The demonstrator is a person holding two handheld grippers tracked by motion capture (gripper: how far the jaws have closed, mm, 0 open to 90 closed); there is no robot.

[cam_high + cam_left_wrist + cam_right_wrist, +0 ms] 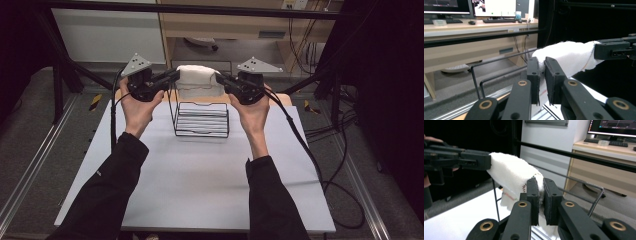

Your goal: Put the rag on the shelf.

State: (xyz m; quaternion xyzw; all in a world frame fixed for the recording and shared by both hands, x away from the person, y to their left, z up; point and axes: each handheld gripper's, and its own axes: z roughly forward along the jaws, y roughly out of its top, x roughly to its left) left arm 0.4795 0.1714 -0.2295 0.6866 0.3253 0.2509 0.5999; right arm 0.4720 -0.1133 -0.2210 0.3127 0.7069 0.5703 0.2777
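A white folded cloth (198,80) hangs stretched between my two grippers above the far end of a black wire rack (201,120). My left gripper (172,76) pinches the cloth's left end, and in the left gripper view its jaws (542,72) are shut on the cloth (566,57). On the other end my right gripper (221,79) holds the cloth's right end; in the right gripper view the jaws (541,195) clamp the cloth (511,173), which droops below them. Each gripper view shows the other gripper gripping the far end of the cloth.
The rack stands on a white table (200,175), near its far edge. A black frame bar (190,10) crosses behind, with a desk and cables beyond. Cables (340,195) trail off the table's right side.
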